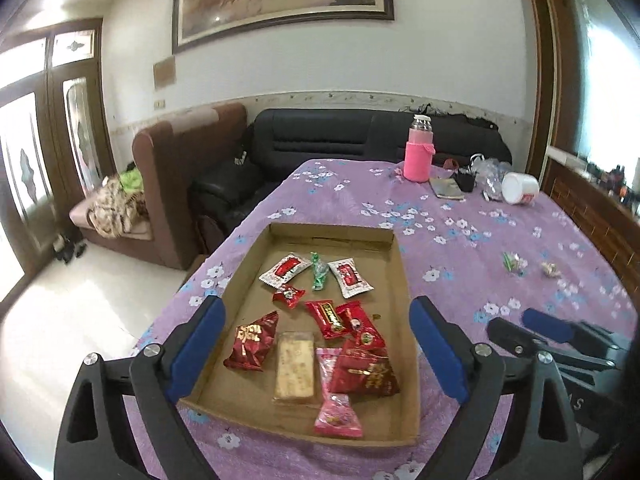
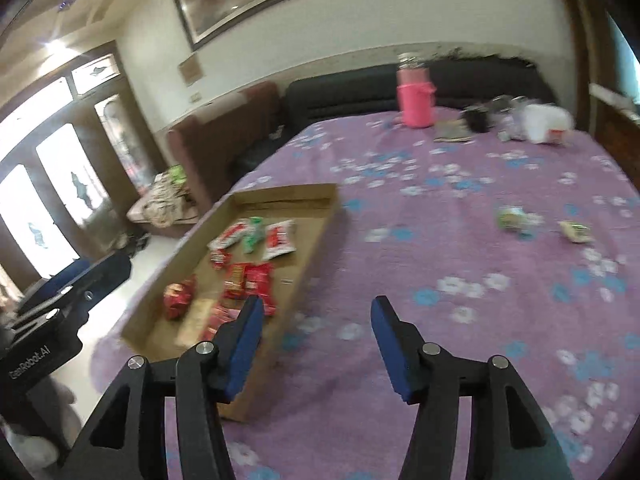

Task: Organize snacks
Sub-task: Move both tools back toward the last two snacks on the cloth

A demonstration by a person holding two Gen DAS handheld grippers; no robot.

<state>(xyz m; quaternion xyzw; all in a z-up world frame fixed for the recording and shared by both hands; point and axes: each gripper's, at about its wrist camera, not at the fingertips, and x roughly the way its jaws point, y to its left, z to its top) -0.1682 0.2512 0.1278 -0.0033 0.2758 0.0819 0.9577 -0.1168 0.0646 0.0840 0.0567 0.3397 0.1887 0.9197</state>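
Note:
A shallow cardboard tray lies on the purple flowered cloth and holds several snack packets: red ones, a green candy, a pale biscuit bar and a pink packet. My left gripper hangs above the tray, open wide, with nothing between its pads. Two loose snacks lie on the cloth to the right: a green one and a pale one. My right gripper stands open over bare cloth, just right of the tray, holding nothing.
At the table's far end stand a pink bottle, a white jar on its side, a plastic bag and small dark items. A black sofa and a brown one lie beyond. The table's left edge drops to a white floor.

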